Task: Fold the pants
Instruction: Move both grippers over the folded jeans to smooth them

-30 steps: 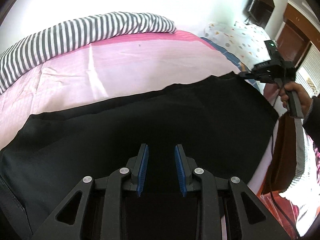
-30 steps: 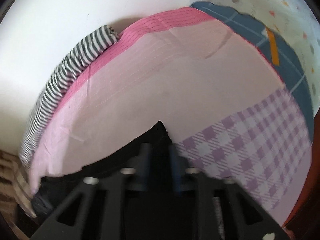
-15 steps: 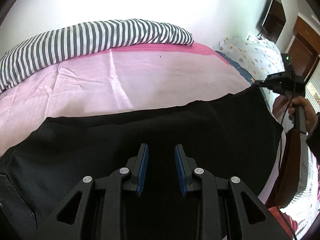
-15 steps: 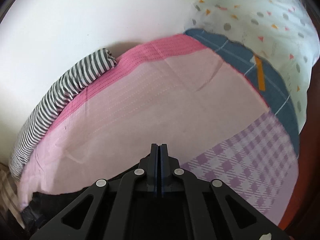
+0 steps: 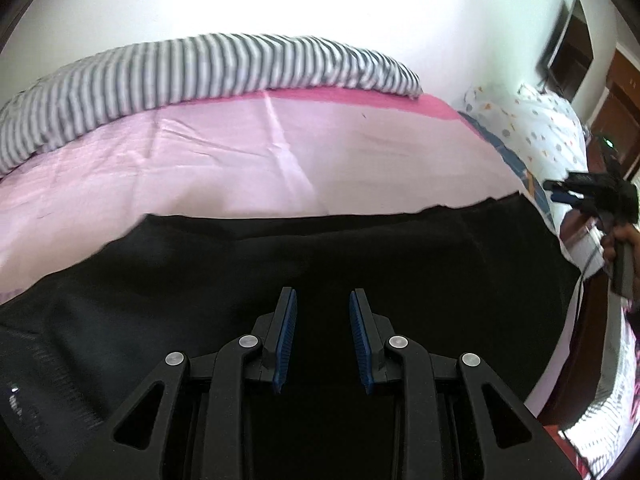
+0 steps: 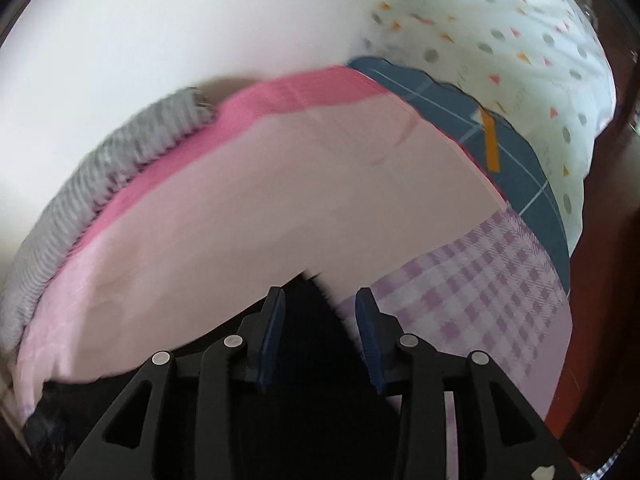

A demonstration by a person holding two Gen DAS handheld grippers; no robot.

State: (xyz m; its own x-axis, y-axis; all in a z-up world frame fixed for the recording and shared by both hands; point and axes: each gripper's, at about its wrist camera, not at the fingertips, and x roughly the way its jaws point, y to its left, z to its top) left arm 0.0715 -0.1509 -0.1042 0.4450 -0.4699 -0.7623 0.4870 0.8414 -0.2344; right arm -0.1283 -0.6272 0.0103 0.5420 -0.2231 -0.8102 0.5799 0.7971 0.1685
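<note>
Black pants (image 5: 320,256) lie spread flat across the near part of my pink bedsheet (image 5: 240,160), their far edge running straight from left to right. My left gripper (image 5: 322,336) hangs low over the dark cloth with its blue-padded jaws spread and nothing between them. My right gripper (image 6: 320,328) is spread apart too; a pointed corner of the pants (image 6: 316,292) sits in the gap between the pads, but neither pad pinches it. In the left view that right gripper (image 5: 560,192) shows just off the pants' far right corner, apart from the cloth. A striped blanket (image 5: 192,76) is bunched along the wall side of the bed. A lilac checked cloth (image 6: 472,288) lies right of the pants' corner, with a dotted white quilt (image 6: 520,40) beyond it.
</note>
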